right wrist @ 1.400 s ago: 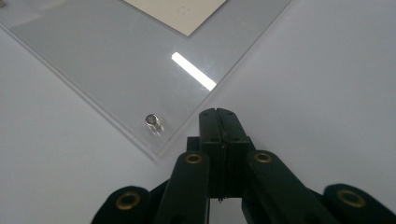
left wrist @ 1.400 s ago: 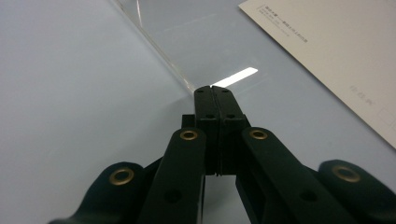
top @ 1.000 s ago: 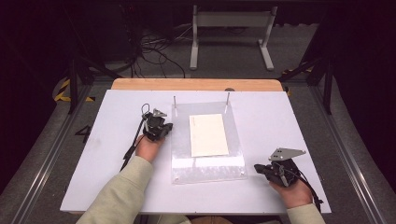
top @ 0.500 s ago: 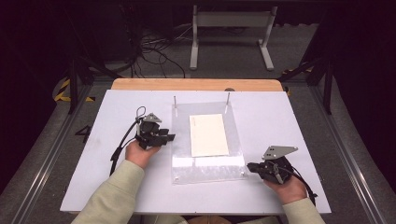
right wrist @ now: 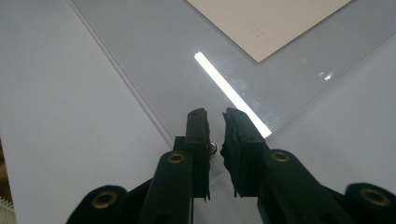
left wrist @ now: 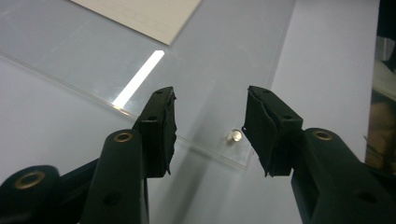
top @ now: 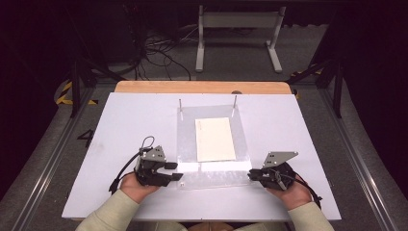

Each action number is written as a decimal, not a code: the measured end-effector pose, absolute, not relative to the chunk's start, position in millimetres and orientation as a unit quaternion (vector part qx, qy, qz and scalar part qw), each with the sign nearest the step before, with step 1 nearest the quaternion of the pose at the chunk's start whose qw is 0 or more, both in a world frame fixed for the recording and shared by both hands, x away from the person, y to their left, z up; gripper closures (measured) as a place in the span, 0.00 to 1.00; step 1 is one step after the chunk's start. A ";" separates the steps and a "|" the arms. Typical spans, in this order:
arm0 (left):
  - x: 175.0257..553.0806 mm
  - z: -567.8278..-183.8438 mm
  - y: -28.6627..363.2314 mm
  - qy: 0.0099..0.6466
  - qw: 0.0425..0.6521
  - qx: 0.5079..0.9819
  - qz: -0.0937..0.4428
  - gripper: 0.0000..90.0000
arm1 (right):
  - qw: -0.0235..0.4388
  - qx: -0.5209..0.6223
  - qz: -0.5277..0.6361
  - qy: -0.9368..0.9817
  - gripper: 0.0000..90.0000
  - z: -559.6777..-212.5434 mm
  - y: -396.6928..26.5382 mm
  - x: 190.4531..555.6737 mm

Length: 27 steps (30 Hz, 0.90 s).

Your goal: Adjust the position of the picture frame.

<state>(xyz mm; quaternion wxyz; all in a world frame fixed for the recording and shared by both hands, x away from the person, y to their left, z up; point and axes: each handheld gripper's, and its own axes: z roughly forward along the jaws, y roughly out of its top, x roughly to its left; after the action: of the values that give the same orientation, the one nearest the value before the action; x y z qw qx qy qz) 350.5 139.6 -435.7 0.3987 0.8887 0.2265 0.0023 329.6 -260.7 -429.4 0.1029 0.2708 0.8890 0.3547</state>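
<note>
**Both grippers parked at the near corners of the clear sheet**

Left gripper (top: 177,172) sits at the near left corner of the clear plastic sheet (top: 187,139); its fingers (left wrist: 159,126) are released, having just spread apart, with the sheet's edge and a small metal stud (left wrist: 235,136) in the gap; the sheet lies flat mid-worktop (top: 125,120) with a cream paper (top: 214,139) on it and two upright pins (top: 180,104) at its far edge; right gripper (top: 251,174) is at the near right corner, fingers (right wrist: 197,135) just starting to part, a narrow gap between them, gripping nothing.
</note>
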 end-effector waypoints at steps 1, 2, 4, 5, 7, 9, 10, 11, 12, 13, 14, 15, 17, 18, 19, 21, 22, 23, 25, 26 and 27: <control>349.1 -437.0 138.2 0.224 0.395 0.891 0.000 0.59 | 0.103 0.269 0.353 0.890 0.87 -429.8 -260.1 330.0; 348.0 -438.5 136.5 0.221 0.390 0.894 -0.003 0.59 | 0.103 0.268 0.352 0.891 0.86 -430.1 -259.6 330.1; 346.8 -440.9 134.1 0.217 0.385 0.897 -0.007 0.59 | 0.103 0.263 0.348 0.894 0.85 -432.1 -258.5 331.0; 345.5 -443.7 131.6 0.208 0.377 0.902 -0.009 0.60 | 0.102 0.263 0.347 0.895 0.85 -433.0 -258.2 331.4; 345.0 -444.7 130.2 0.205 0.370 0.906 -0.007 0.61 | 0.101 0.262 0.345 0.896 0.85 -434.0 -257.9 331.9; 344.3 -447.8 127.4 0.207 0.362 0.909 -0.008 0.62 | 0.100 0.259 0.342 0.898 0.85 -436.0 -257.3 332.9; 344.4 -449.4 126.6 0.203 0.363 0.909 -0.010 0.63 | 0.100 0.257 0.341 0.899 0.84 -436.9 -256.9 333.3; 344.4 -449.4 126.5 0.203 0.363 0.910 -0.008 0.65 | 0.101 0.254 0.339 0.900 0.84 -438.6 -256.0 333.8; 344.3 -449.5 126.3 0.203 0.362 0.910 -0.006 0.65 | 0.101 0.254 0.339 0.900 0.84 -438.6 -256.0 333.8; 343.9 -449.4 126.3 0.204 0.361 0.910 -0.003 0.67 | 0.100 0.253 0.337 0.901 0.84 -439.4 -255.6 334.0; 343.7 -449.7 126.4 0.201 0.362 0.910 0.000 0.74 | 0.101 0.249 0.339 0.902 0.84 -440.7 -255.1 334.0; 342.7 -450.1 126.2 0.200 0.362 0.910 0.000 0.74 | 0.101 0.249 0.339 0.902 0.84 -440.7 -255.1 334.0; 341.1 -450.5 125.2 0.191 0.360 0.913 0.006 0.89 | 0.100 0.247 0.340 0.902 0.86 -441.0 -254.0 333.8; 339.0 -450.8 123.5 0.191 0.359 0.913 0.013 0.91 | 0.098 0.245 0.342 0.902 0.87 -441.3 -253.6 333.5; 339.0 -450.8 123.5 0.191 0.359 0.913 0.013 0.91 | 0.098 0.245 0.342 0.902 0.87 -441.3 -253.6 333.5; 339.4 -450.8 123.8 0.185 0.358 0.915 0.016 0.91 | 0.099 0.245 0.342 0.902 0.88 -441.4 -253.4 333.3; 339.2 -450.9 123.9 0.186 0.358 0.915 0.016 0.91 | 0.098 0.246 0.343 0.901 0.88 -441.6 -254.1 333.6; 338.8 -450.9 123.8 0.185 0.358 0.915 0.017 0.91 | 0.097 0.247 0.345 0.900 0.89 -441.9 -254.7 333.9; 337.6 -450.7 123.1 0.184 0.357 0.915 0.022 0.92 | 0.098 0.250 0.344 0.900 0.91 -441.8 -254.8 333.6; 336.4 -450.5 122.6 0.184 0.356 0.916 0.027 0.92 | 0.099 0.253 0.343 0.899 0.91 -441.7 -254.6 333.3; 335.3 -450.6 121.9 0.181 0.356 0.916 0.030 0.92 | 0.100 0.255 0.343 0.899 0.92 -441.7 -254.3 333.1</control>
<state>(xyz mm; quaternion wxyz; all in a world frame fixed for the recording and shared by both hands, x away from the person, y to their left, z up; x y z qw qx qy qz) 335.3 121.9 -450.6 0.3557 0.9164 0.1811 0.0304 333.1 -254.3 -441.7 0.0997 0.2546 0.8987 0.3429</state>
